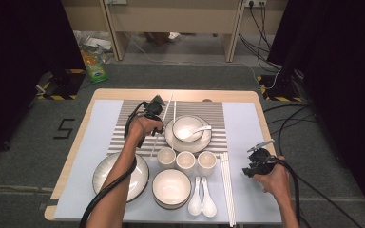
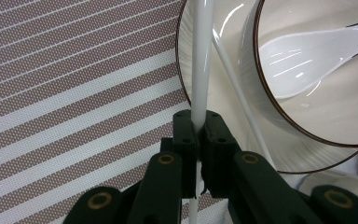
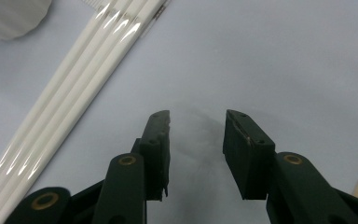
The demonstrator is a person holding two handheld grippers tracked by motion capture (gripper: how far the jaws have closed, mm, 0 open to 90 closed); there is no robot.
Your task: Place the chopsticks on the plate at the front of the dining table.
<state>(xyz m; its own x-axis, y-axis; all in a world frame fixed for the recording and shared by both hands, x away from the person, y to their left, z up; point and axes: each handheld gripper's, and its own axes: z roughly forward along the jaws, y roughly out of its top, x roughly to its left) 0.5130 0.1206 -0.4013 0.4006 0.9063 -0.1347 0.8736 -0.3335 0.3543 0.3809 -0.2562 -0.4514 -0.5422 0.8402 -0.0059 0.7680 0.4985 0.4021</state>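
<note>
A thin, glossy white chopstick [image 2: 202, 60] is pinched between the closed jaws of the left gripper [image 2: 198, 133], its length running ahead of them beside the plate [image 2: 182, 70]. It is judged light, stiff and slippery, so it is best clamped near mid-length. The right gripper [image 3: 196, 126] is held with jaws partly apart and empty over the table [image 3: 284, 56].

We count three small white cups [image 1: 186, 160] in a row, two loose soup spoons [image 1: 201, 202] plus one more spoon [image 1: 197, 129] sitting in a bowl [image 1: 187, 127], two bowls total with the empty one [image 1: 171, 187], and one big plate [image 1: 120, 175]. The chopsticks [image 1: 226, 183] look like four in the bundle, plus two more [image 1: 163, 124] up top.
</note>
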